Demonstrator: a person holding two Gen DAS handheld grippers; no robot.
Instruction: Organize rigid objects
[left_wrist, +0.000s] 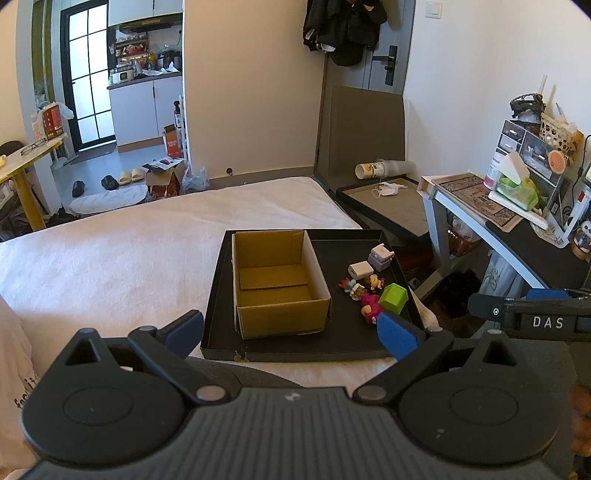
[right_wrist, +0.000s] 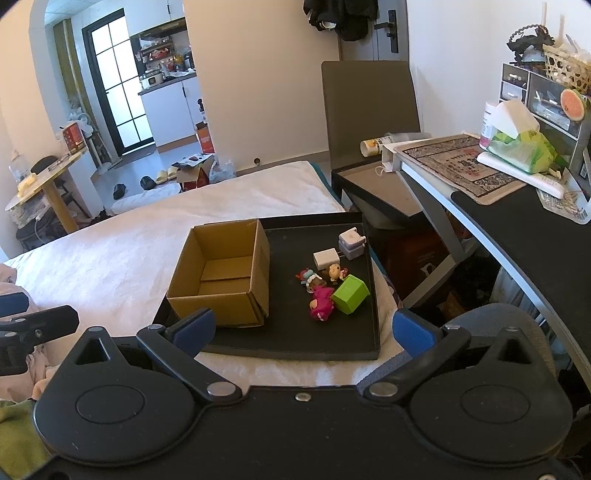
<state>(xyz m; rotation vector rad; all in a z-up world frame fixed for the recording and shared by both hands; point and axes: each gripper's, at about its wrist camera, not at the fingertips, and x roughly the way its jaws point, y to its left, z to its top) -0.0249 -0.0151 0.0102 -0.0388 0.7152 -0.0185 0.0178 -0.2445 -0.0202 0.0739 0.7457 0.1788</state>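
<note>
Rigid objects, small ones, lie clustered on the right half of a shallow black tray (right_wrist: 373, 295) that sits on a white-covered bed (right_wrist: 110, 258). On the tray's left half we see an open cardboard box (left_wrist: 277, 284), upright and with nothing inside it that we can make out.

The cluster, as we read it from the right wrist view:
- a green block (right_wrist: 350, 294), tilted, nearest the tray's right wall
- a pink figurine (right_wrist: 322, 304) lying just left of the green block, touching or nearly so
- two smaller figurines (right_wrist: 314, 278) just behind the pink one; details too small to tell
- a white charger cube (right_wrist: 326, 259) behind those
- a pale lilac boxy item (right_wrist: 351, 243) at the far right corner, just beside the white cube

All of these rest on the tray floor, apart from the box.

We hold the left gripper (left_wrist: 291, 326) above the near edge of the tray, its blue-padded fingers spread wide with nothing between them. The right gripper (right_wrist: 303, 330) hovers likewise at the near edge, fingers spread, holding nothing. Each gripper's tip shows at the margin of the other's view.

Right of the bed stands a desk (right_wrist: 517, 206) bearing a tissue pack (right_wrist: 517, 144) and a patterned mat. Beyond the bed, a grey folding panel (left_wrist: 365, 133) leans by a door.
</note>
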